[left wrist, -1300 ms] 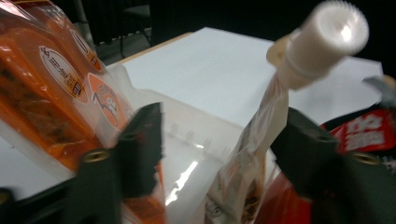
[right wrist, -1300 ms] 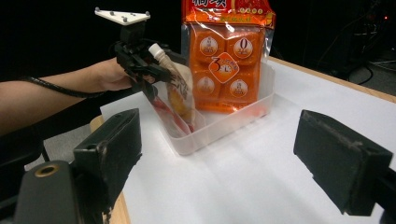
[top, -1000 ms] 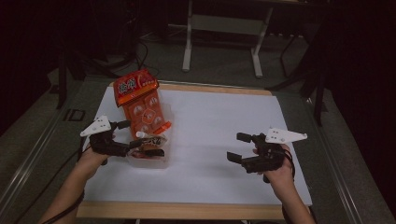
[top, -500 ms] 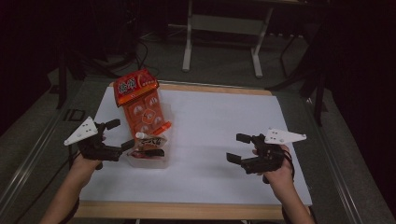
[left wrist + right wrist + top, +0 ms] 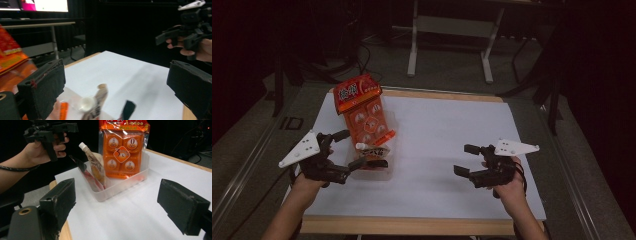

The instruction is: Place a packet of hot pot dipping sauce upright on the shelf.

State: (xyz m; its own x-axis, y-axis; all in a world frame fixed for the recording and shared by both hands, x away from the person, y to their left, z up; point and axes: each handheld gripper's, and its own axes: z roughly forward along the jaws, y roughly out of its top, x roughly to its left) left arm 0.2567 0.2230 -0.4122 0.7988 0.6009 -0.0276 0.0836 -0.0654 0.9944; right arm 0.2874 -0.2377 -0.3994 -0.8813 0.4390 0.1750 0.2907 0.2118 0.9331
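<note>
A clear plastic bin (image 5: 379, 172) is seen on the white table sheet (image 5: 447, 130), with a large orange snack pack (image 5: 364, 117) leaning in it and a small spouted pouch (image 5: 92, 162) standing at its near end. The left gripper (image 5: 347, 150) has been drawn back from the bin, jaws spread wide and empty, so the pouch looks released. The right gripper (image 5: 468, 160) is held open, well apart.

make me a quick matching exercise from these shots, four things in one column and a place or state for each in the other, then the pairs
1. orange pack
2. spouted pouch
3. clear tub
4. right gripper

A. open over bare white paper
B. leaning at the tub's end nearest the left gripper
C. holds both packets
D. standing tall, sticking out above the tub's rim

Pairs: 1-D, 2-B, 3-C, 4-A
</note>
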